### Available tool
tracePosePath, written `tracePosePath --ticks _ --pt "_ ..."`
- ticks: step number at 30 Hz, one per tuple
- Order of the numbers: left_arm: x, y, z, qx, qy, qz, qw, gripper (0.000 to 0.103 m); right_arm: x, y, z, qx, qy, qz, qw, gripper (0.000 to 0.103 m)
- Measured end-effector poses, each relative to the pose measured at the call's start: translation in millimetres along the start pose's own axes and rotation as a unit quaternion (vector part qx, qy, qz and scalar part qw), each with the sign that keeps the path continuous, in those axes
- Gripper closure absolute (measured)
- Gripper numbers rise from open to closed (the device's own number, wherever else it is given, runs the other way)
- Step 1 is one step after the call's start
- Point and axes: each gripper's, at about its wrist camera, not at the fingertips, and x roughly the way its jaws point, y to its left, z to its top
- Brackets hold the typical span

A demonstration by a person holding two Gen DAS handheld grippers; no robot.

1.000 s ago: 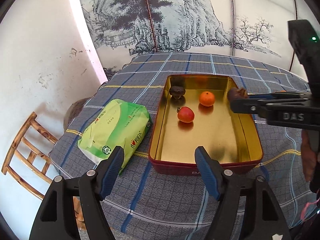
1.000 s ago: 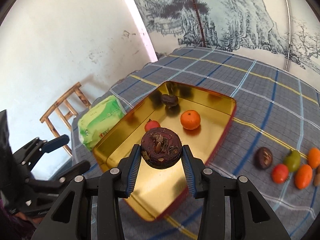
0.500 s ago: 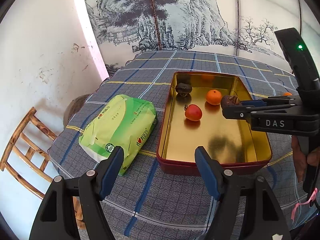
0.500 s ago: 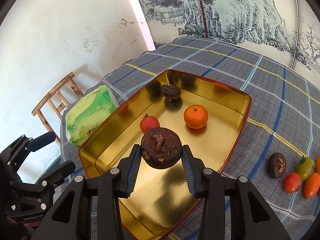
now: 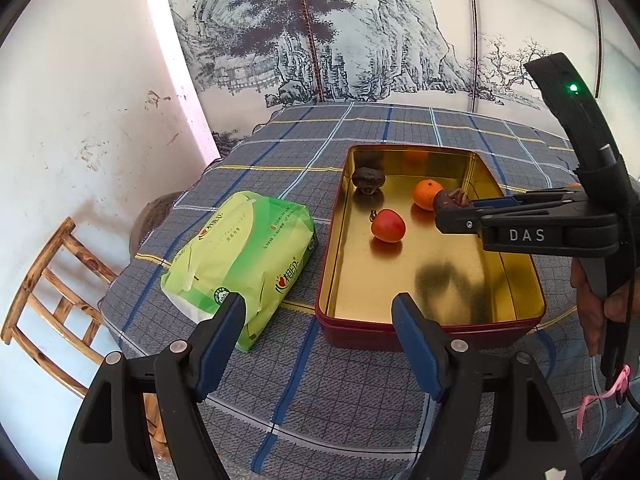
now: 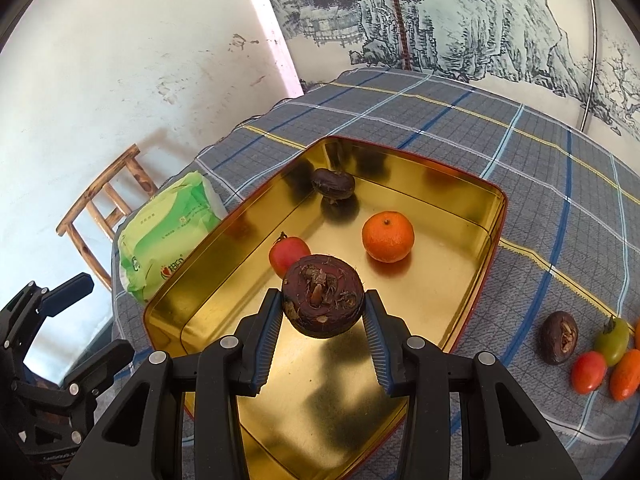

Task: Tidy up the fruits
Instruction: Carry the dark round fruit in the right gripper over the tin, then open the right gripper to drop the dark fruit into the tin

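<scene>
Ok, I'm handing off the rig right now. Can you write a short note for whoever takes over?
Right hand-held gripper: shut on a dark brown water chestnut, held above the gold tin, not yet set down.
Left hand-held gripper: open, holding nothing, over the cloth in front of the tin, next to the green tissue pack.
Done: in the tin lie a mandarin, a red tomato and another water chestnut.
Left: release the held one into the tin, then fetch the fruits on the cloth to its right: a water chestnut, a green tomato, a red one and orange ones at the frame edge.
</scene>
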Motion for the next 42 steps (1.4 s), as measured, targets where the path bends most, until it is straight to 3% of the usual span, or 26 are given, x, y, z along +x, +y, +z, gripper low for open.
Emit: tracePosePath --ticks 15,28,34,42 --pt "-3 -7 -2 0.007 -0.001 0.002 1.0 0.029 -1 -3 5 0.016 -0.006 0.002 1.0 0.06" --pt "-15 -16 -4 0.023 -0.01 0.003 0.9997 0.028 -31 -2 7 0.03 -0.037 0.018 0.999 0.059" --pt "-22 -21 -4 0.028 -0.014 0.001 0.9995 0.027 -69 12 -11 0.016 -0.066 0.026 0.997 0.055" --pt "-31 -37 -5 0.047 -0.019 -0.002 0.9987 0.026 -126 19 -60 -0.017 -0.1 -0.013 0.995 0.049"
